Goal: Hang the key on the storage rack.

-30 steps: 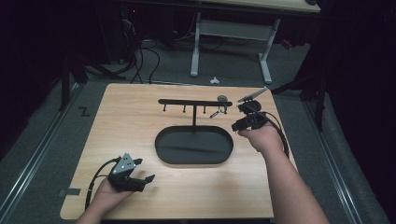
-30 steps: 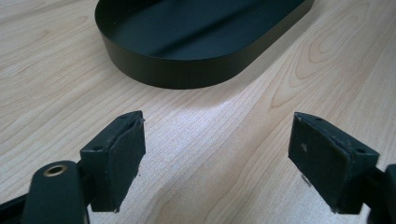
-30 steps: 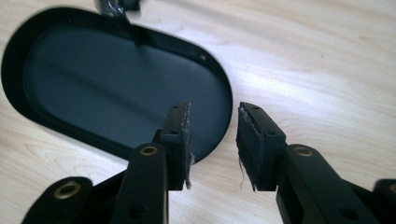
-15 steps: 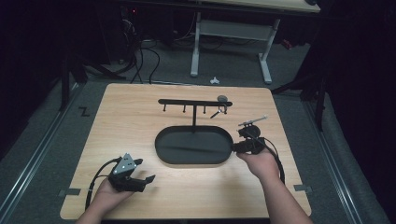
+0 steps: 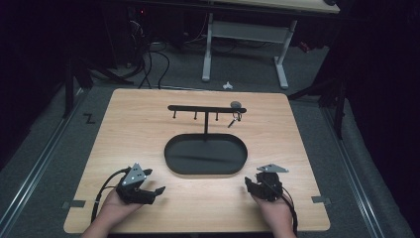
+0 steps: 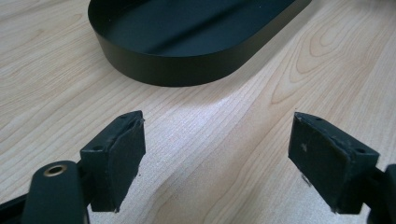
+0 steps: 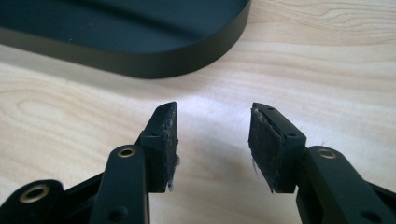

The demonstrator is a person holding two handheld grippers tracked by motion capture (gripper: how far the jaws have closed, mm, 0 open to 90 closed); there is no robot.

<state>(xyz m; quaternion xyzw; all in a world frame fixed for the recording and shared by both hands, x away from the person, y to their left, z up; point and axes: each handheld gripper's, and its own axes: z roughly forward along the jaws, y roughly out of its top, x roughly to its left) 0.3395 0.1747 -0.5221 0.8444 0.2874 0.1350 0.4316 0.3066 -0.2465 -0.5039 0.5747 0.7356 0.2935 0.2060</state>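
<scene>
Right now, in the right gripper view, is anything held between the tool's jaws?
No: the right tool has its jaws apart over bare wooden table, with nothing between them.

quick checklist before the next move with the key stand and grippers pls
1. Left gripper open with nothing between its pads: ok.
2. Right gripper holding nothing, jaws just been opening: ok.
3. Keys hanging from the right end of the stand's bar: ok.
4. Keys seated fully on a hook: cannot tell, too small in the high view.
5. Black oval tray bare inside, as far as the dark surface shows: ok.
6. Both grippers resting low on the table, apart from the tray: ok.
</scene>
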